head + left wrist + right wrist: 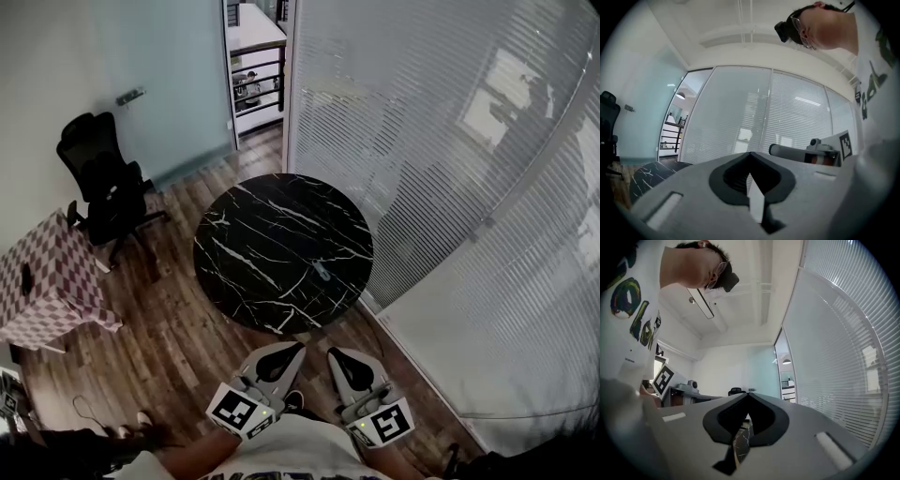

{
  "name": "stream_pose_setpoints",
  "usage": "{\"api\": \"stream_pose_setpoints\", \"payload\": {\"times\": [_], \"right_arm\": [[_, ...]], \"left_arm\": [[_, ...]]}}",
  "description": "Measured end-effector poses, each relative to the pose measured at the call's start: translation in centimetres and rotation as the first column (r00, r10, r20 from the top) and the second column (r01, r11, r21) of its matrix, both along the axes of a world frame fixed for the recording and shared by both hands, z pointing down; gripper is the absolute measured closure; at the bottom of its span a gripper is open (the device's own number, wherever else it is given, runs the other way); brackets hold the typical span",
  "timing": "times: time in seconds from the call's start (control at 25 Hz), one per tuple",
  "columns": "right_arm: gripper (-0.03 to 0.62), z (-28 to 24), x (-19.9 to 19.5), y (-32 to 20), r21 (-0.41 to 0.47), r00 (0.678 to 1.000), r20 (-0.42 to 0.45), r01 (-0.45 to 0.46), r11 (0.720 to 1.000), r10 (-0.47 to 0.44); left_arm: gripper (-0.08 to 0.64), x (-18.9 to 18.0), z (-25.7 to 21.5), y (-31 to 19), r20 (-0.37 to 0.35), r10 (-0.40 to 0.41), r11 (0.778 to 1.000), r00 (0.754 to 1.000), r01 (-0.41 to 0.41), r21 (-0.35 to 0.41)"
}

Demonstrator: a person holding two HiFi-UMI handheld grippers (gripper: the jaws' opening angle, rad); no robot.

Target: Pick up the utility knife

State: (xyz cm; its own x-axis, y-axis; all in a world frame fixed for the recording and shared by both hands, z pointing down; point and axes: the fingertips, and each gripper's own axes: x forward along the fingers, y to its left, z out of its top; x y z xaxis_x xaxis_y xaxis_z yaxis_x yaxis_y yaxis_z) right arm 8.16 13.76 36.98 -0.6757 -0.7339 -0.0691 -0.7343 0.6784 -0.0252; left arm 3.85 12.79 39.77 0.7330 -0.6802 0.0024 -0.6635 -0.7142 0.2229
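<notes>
1. Nearest the camera are my two tools, held low at 6 o'clock in the head view, close to my body and over the wooden floor (178, 347).
2. My left tool (292, 349) has its jaws drawn together, with only a thin slit of light between the pads. Nothing is between them.
3. My right tool (336, 354) is the same: jaws closed tip to tip, nothing gripped.
4. Both tools point level, out toward the room rather than down at anything.
5. Ahead at 12 o'clock stands the round black marble table (244, 244), well apart from both tools.
6. On it lies one small grey thing that I take for the knife (322, 272). It sits at about 4 o'clock from the table's centre, toward the near right edge. It is too small here to make out which end is the blade.
7. A black chair (103, 178) stands off at 10 o'clock and plays no part.
8. As I judge it, nothing of the task is done. The knife is untouched and neither tool is near it.
9. Left to do: step up to the table, open one tool, bring it down over the knife, close on it and lift. The right tool looks the handier, since the knife lies on that side.
</notes>
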Motion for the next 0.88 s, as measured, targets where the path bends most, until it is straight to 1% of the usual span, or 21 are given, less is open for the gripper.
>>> {"api": "stream_pose_setpoints", "payload": {"times": [0.2,0.4,0.64,0.88], "right_arm": [[0.589,0.9,2.0,-0.4,-0.022,1.0,0.003,-0.001,1.0,0.002],[0.589,1.7,2.5,-0.9,-0.04,1.0,0.003,0.014,0.999,-0.014],[0.589,2.0,2.7,-3.4,-0.041,1.0,-0.005,0.016,0.999,-0.017],[0.589,1.8,1.9,-6.5,-0.039,1.0,-0.012,0.017,0.999,-0.018]], "left_arm": [[0.555,1.6,0.9,-0.3,-0.011,-0.021,1.0,1.0,0.02,-0.021],[0.555,2.4,1.8,-0.9,-0.005,-0.025,0.999,1.0,0.025,-0.041],[0.555,2.4,1.8,-3.4,-0.006,-0.034,0.999,0.999,0.034,-0.035],[0.555,1.7,1.6,-6.5,-0.013,-0.035,0.999,0.999,0.035,-0.027]]}}
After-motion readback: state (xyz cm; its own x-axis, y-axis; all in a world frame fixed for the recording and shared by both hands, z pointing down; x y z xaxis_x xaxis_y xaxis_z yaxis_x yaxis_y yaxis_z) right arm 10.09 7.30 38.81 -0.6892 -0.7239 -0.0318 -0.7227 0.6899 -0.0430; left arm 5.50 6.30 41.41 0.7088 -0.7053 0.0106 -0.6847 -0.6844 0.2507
